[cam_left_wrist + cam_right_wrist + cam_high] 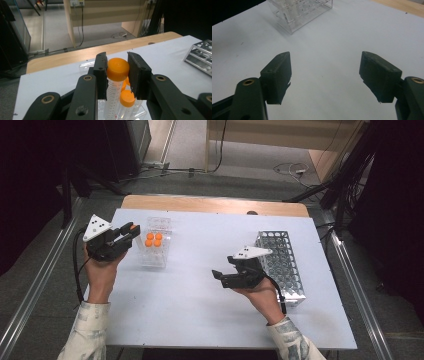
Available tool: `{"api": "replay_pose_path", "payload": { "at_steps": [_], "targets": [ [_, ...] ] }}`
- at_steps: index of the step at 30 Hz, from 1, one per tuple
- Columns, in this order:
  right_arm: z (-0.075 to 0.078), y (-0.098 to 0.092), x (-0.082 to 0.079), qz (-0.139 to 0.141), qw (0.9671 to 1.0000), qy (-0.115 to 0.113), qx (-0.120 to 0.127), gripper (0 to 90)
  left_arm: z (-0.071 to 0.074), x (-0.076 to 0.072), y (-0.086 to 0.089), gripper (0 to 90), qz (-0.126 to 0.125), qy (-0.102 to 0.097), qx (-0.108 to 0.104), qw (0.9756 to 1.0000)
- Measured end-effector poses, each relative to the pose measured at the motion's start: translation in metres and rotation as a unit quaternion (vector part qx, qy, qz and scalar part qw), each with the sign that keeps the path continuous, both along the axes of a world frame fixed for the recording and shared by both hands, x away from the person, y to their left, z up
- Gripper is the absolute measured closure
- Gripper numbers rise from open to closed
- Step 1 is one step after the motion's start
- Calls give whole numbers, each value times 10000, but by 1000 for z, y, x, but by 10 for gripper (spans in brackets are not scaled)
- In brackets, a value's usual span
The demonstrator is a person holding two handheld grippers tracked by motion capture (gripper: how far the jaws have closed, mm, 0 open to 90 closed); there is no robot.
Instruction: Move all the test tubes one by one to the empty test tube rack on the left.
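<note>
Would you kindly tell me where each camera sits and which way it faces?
High view: above the person's side, looking forward and down on the table; both forearms show.
Left gripper view: rides the left hand-held gripper, looking along jaws shut on an orange-capped tube over the clear rack.
Right gripper view: rides the right hand-held gripper, jaws open above the table.
Shared: the clear rack appears in all three.
</note>
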State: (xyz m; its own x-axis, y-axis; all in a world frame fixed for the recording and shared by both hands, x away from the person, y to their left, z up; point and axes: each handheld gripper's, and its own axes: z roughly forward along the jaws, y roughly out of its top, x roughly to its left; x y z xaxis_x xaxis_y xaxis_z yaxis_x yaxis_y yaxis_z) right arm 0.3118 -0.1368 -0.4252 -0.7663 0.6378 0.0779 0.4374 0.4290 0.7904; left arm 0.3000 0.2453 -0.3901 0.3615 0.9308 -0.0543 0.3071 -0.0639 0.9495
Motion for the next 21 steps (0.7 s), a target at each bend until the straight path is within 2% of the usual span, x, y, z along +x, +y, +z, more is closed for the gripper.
{"api": "replay_pose_path", "payload": {
  "at_steps": [2,9,18,21],
  "targets": [
    [0,-1,0,12,10000,-20,4,248,-3,1,-1,699,11,-12,11,10000],
    [1,-2,-1,7,10000,-23,-8,249,-14,5,3,698,1,180,-80,9998],
    [0,-4,-1,-6,10000,-16,-2,250,-20,7,-3,694,-71,306,81,9995],
    [0,-4,-1,3,10000,-20,-15,250,-21,6,-3,690,-71,308,64,9995]
  ]
}}
